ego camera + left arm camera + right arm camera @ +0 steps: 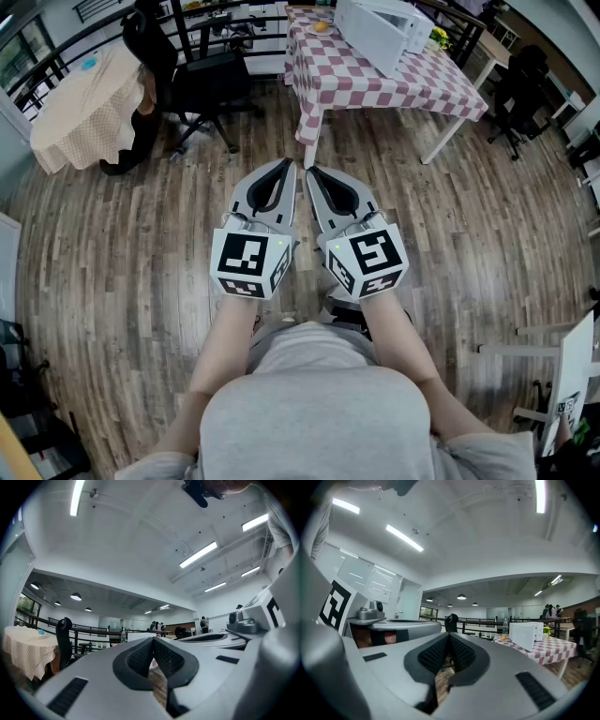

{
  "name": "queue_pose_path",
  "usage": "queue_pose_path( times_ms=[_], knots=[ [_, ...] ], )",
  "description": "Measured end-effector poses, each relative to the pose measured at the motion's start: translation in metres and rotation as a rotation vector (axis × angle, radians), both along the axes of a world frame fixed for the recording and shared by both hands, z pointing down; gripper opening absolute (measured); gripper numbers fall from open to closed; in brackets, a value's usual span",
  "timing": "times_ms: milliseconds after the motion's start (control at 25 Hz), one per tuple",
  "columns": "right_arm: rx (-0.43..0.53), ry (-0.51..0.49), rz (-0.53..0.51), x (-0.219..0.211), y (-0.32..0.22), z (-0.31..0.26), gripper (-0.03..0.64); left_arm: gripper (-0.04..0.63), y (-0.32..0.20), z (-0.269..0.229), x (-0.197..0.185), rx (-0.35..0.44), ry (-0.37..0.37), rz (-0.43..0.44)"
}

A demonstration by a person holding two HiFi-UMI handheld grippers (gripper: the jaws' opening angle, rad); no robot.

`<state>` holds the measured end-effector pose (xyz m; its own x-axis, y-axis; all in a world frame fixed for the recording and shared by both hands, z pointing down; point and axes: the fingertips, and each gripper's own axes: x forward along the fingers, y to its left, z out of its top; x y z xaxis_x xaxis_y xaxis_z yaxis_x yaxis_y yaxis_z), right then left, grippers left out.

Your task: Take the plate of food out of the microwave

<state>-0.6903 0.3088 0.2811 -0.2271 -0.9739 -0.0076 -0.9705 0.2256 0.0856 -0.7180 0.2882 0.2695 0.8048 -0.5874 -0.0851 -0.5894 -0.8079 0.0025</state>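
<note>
A white microwave (382, 31) stands on a table with a red-and-white checked cloth (370, 80) at the top of the head view; its door is closed and no plate of food shows. The microwave (526, 634) also appears at the right of the right gripper view. My left gripper (284, 166) and right gripper (310, 172) are held level side by side over the wooden floor, well short of the table. Both are shut with nothing between the jaws. In the gripper views the left gripper (153, 641) and right gripper (449, 635) show pads meeting at the tips.
A black office chair (192, 75) stands left of the checked table. A round table with a beige cloth (84, 108) is at far left. A small orange thing (322, 27) lies on the checked cloth. More chairs (520, 94) sit at right. People stand far off (157, 626).
</note>
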Motion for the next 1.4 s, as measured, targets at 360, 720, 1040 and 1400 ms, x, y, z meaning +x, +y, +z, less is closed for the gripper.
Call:
queue_pose_path(
  times_ms=[360,720,1040,1400],
  knots=[
    [-0.015,-0.011,-0.018,0.008,-0.004,0.009,0.023,0.002,-0.006,0.007,0.011,-0.023,0.006,0.003],
    [-0.028,-0.029,0.027,0.045,-0.02,0.019,0.023,0.002,-0.021,0.014,0.047,-0.03,-0.019,0.02],
    [-0.019,-0.053,0.042,0.091,-0.047,0.019,0.023,0.002,-0.043,0.018,0.098,-0.022,-0.037,0.067],
    [-0.029,-0.061,0.077,0.16,-0.082,0.019,0.023,0.002,-0.083,0.021,0.165,-0.048,-0.043,0.092]
  ],
)
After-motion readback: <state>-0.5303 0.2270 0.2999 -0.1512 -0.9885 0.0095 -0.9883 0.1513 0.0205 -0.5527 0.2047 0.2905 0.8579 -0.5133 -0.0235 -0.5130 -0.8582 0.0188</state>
